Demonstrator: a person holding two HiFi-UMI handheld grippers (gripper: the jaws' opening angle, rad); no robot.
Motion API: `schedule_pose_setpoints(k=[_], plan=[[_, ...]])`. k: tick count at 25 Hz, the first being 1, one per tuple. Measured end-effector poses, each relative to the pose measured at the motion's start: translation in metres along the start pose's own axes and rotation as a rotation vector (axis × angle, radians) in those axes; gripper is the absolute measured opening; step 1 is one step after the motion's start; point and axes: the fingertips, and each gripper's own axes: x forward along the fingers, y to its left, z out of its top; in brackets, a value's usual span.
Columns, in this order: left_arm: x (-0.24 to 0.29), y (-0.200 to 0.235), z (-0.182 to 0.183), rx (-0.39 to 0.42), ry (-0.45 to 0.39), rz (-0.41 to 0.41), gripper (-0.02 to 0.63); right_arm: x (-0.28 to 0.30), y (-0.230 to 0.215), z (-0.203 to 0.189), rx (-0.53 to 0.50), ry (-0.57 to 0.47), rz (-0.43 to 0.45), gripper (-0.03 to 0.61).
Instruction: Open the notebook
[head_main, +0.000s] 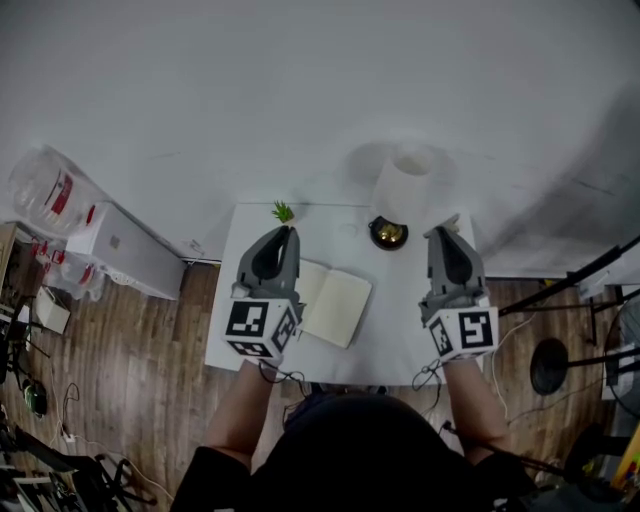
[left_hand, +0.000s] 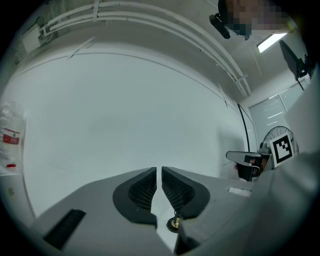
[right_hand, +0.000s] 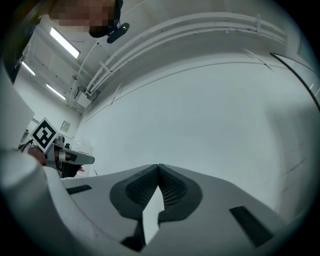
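The notebook (head_main: 335, 305) lies open on the white table (head_main: 250, 230), pages up. It is between the 2 grippers, nearer to the left gripper (head_main: 286, 232), which hides a part of its left page. The jaws of this gripper are almost closed: a thin gap remains, with nothing in it. The right gripper (head_main: 447, 228) is closed, tips touching, and holds nothing. Beyond the notebook stand a green plant (head_main: 283, 211), a gold bell (head_main: 388, 233) and a white cylinder (head_main: 408, 180).
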Motion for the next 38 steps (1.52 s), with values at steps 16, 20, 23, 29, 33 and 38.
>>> schedule_pose_setpoints(k=[16, 20, 23, 29, 33, 38], plan=[[-0.002, 0.004, -0.007, -0.008, 0.010, 0.009, 0.029, 0.004, 0.005, -0.003, 0.017, 0.002, 0.010, 0.005], [-0.003, 0.005, -0.009, -0.013, 0.020, 0.007, 0.029, 0.005, 0.008, -0.004, 0.021, 0.006, 0.013, 0.005], [-0.003, 0.005, -0.009, -0.017, 0.024, 0.003, 0.029, 0.004, 0.008, -0.005, 0.017, 0.014, 0.014, 0.005], [0.000, 0.006, -0.010, -0.017, 0.026, -0.002, 0.029, 0.007, 0.008, -0.006, 0.014, 0.017, 0.016, 0.005], [0.001, 0.005, -0.012, -0.017, 0.031, -0.007, 0.029, 0.006, 0.008, -0.006, 0.017, 0.016, 0.016, 0.005], [0.001, 0.005, -0.015, -0.020, 0.039, -0.007, 0.029, 0.006, 0.009, -0.007, 0.019, 0.013, 0.014, 0.003]])
